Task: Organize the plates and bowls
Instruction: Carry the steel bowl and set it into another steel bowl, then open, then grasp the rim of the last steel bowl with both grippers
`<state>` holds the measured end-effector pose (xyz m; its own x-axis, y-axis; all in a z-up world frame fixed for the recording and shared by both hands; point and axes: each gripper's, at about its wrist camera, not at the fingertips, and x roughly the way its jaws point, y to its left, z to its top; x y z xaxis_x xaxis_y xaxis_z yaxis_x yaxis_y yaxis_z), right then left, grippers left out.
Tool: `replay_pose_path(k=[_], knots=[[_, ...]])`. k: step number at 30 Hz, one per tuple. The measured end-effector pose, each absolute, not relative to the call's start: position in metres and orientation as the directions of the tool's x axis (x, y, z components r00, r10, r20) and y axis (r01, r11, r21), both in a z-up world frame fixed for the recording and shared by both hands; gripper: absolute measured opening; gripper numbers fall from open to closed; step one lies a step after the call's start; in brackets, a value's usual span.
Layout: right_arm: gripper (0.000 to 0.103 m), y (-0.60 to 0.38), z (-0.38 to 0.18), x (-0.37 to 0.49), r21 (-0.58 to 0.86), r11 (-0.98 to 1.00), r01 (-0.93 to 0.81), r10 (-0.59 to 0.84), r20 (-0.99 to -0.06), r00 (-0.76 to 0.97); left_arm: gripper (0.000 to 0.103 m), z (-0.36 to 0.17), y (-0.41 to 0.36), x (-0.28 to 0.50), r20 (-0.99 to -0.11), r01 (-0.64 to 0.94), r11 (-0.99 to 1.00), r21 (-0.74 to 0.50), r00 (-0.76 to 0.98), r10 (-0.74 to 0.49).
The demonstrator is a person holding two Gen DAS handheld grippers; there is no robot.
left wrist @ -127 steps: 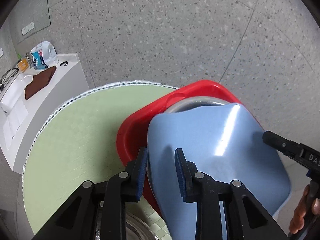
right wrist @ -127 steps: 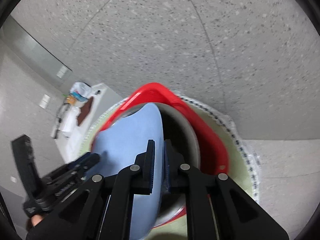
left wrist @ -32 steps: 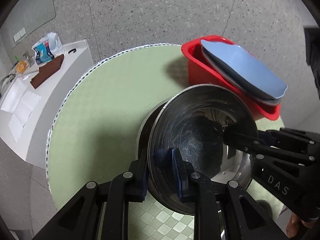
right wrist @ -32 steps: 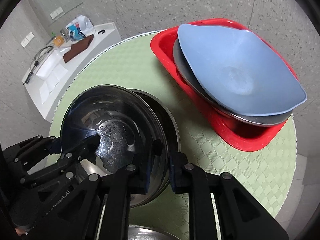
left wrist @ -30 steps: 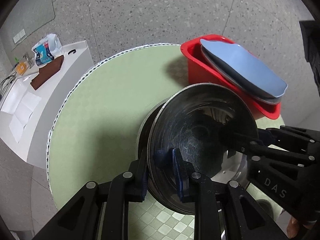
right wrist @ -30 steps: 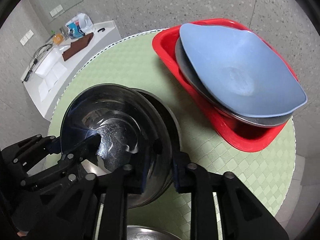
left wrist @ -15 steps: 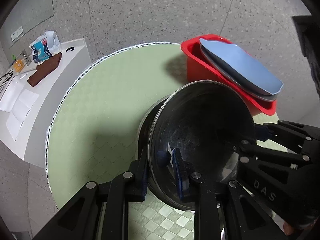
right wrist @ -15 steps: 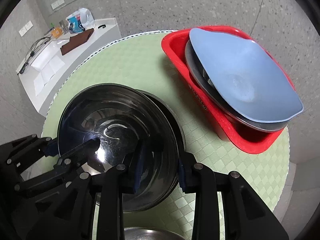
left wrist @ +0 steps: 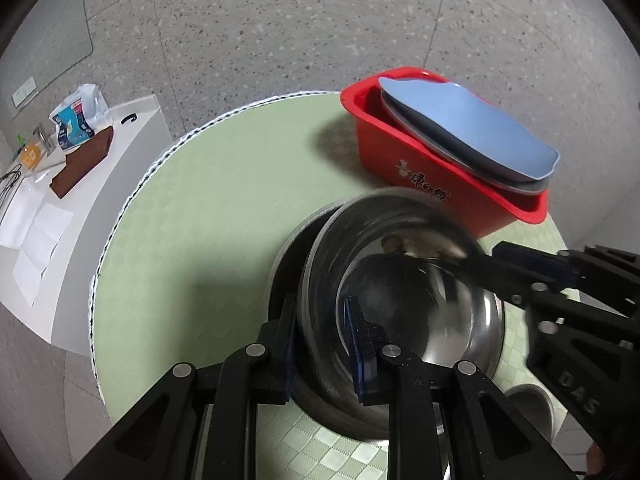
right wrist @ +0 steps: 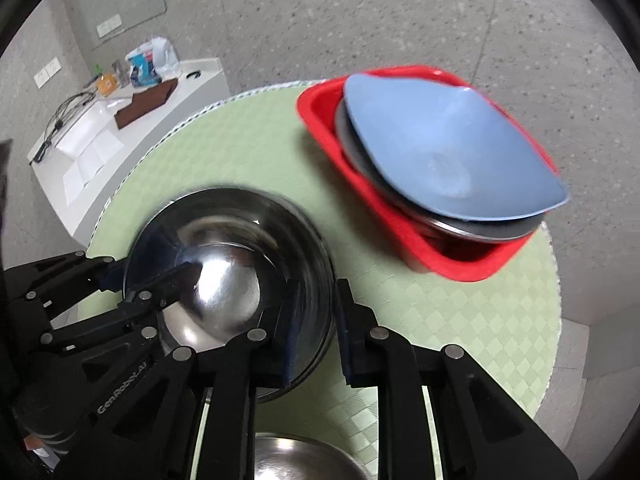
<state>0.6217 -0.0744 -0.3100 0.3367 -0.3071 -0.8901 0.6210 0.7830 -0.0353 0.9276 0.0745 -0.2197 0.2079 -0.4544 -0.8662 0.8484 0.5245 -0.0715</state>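
A steel bowl [left wrist: 404, 280] [right wrist: 224, 268] sits nested in a larger steel bowl [left wrist: 288, 256] on the round green table [left wrist: 208, 208]. My left gripper [left wrist: 322, 340] is open, its fingers straddling the bowl's near rim. My right gripper [right wrist: 314, 336] is open too, its fingers either side of the bowl's right rim; it also shows in the left wrist view [left wrist: 532, 276]. A blue plate [left wrist: 464, 132] [right wrist: 444, 148] lies on a steel plate in the red bin [left wrist: 424, 176] [right wrist: 436, 236] at the table's far right.
Another steel bowl [right wrist: 304, 456] sits at the table's near edge, also seen in the left wrist view [left wrist: 528, 404]. A white side counter [left wrist: 48, 184] with papers, a brown cloth and a bag stands left of the table. Grey speckled floor lies around.
Both grippers have opened and let go of the steel bowl's rim. The bowl has dropped from tilted to level inside the larger bowl.
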Motion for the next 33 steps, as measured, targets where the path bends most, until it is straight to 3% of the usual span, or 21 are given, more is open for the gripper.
replay_pose_path(k=[6,11,20,28,33], knots=[[0.013,-0.07,-0.314,0.62,-0.015,0.783,0.622,-0.29,-0.893,0.344,0.02,-0.222,0.068,0.927,-0.868,0.854,0.519,-0.043,0.226,-0.443],[0.015,-0.071,-0.304,0.608,0.024,0.766,0.642,-0.298,-0.872,0.388,0.048,-0.212,0.077,0.925,-0.845,0.853,0.513,-0.095,0.203,-0.495],[0.035,-0.076,-0.293,0.561,0.094,0.745,0.66,-0.28,-0.854,0.438,0.09,-0.199,0.106,0.913,-0.799,0.82,0.546,-0.175,0.206,-0.565],[0.046,-0.07,-0.307,0.533,0.161,0.794,0.586,-0.169,-0.868,0.468,0.093,-0.189,0.154,0.871,-0.764,0.726,0.664,-0.177,0.324,-0.559],[0.053,-0.062,-0.322,0.519,0.192,0.833,0.519,-0.08,-0.887,0.456,0.092,-0.205,0.168,0.83,-0.788,0.712,0.688,-0.141,0.34,-0.513]])
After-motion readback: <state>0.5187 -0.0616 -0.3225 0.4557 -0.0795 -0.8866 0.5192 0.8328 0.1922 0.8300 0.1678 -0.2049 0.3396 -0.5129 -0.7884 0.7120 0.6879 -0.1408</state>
